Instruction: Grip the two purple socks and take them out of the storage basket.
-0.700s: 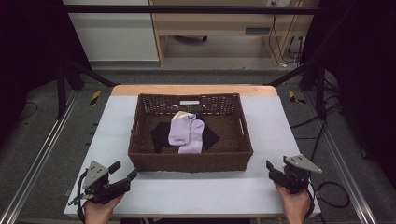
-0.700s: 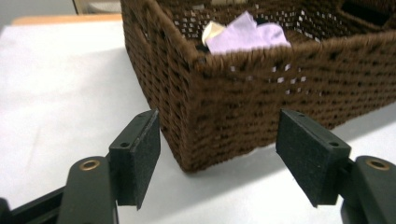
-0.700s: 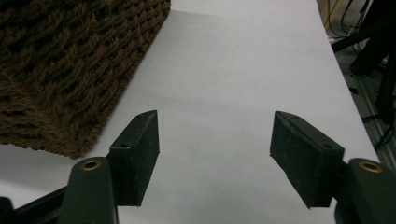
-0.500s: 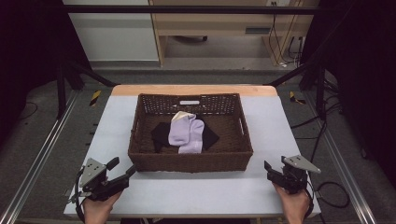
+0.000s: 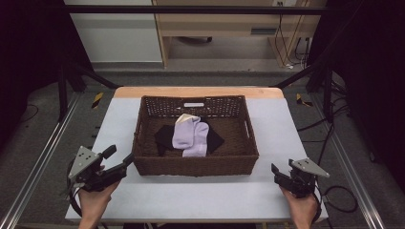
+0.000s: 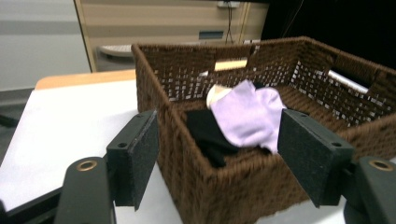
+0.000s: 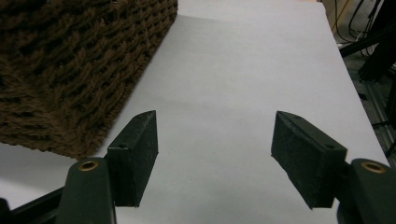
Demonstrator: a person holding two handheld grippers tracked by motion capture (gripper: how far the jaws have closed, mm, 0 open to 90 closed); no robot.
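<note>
The brown wicker basket (image 5: 196, 164) is sat mid-table, and its near-left corner is right ahead of the left gripper (image 5: 125, 161), whose jaws are spread wide with nothing between the pads. In the left gripper view that corner is framed between the two jaws, so the reach looks lined up on the basket's contents. Beyond the corner and slightly to the gripper's right, the lilac socks (image 6: 246, 115) are laid on top of a black garment (image 6: 209, 133), with a cream patch (image 6: 215, 93) peeking from behind them.

For a clean pick, the gripper would best be lifted over the rim first, then lowered onto the lilac pair alone, the pads being kept off the black cloth beneath. The wide spread should be kept until the fabric is between the pads.

The right gripper (image 5: 282, 174) is parked low at the near-right of the white table (image 5: 200, 200), jaws apart and empty, the basket's near-right corner just off to its left.

Against the earlier high views, the left gripper has been brought up and in toward the basket corner. The right gripper has hardly been shifted. Basket and socks are unchanged.
</note>
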